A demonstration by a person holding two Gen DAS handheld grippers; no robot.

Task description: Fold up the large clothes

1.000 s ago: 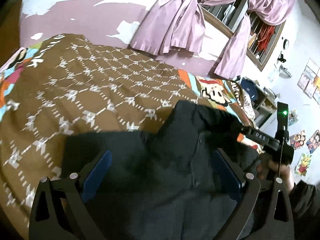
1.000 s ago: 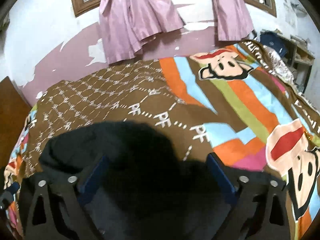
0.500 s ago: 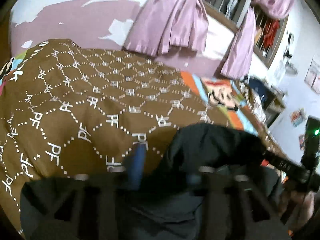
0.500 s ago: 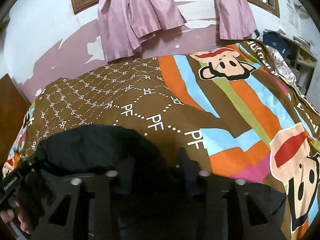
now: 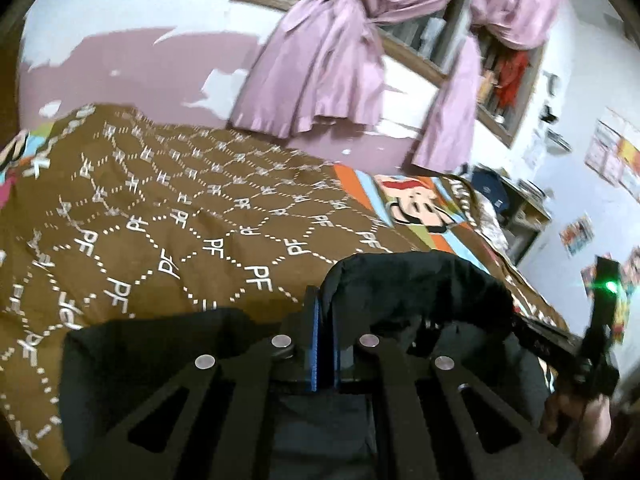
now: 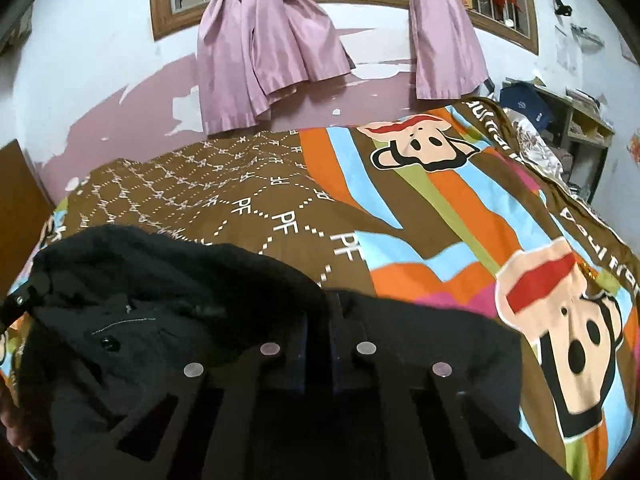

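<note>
A large black garment (image 5: 416,284) lies on the near part of the bed; in the right wrist view it (image 6: 152,280) shows a button and a raised fold. My left gripper (image 5: 322,320) is shut on an edge of the black cloth, and the cloth arches up to its right. My right gripper (image 6: 320,320) is shut on the garment's far edge. The right gripper's body (image 5: 560,340) shows at the right of the left wrist view, and the left gripper's tip (image 6: 20,304) shows at the left edge of the right wrist view.
The bed is covered by a brown patterned spread (image 5: 168,208) with bright cartoon stripes (image 6: 460,216). Purple curtains (image 6: 264,48) hang on the far wall. Cluttered shelves (image 6: 560,120) stand at the bed's right side. A wooden board (image 6: 16,208) stands at the left.
Both grippers went from wide open over the garment to shut on its edges. Both views now look a little higher, and the cloth has bunched into a raised fold.
</note>
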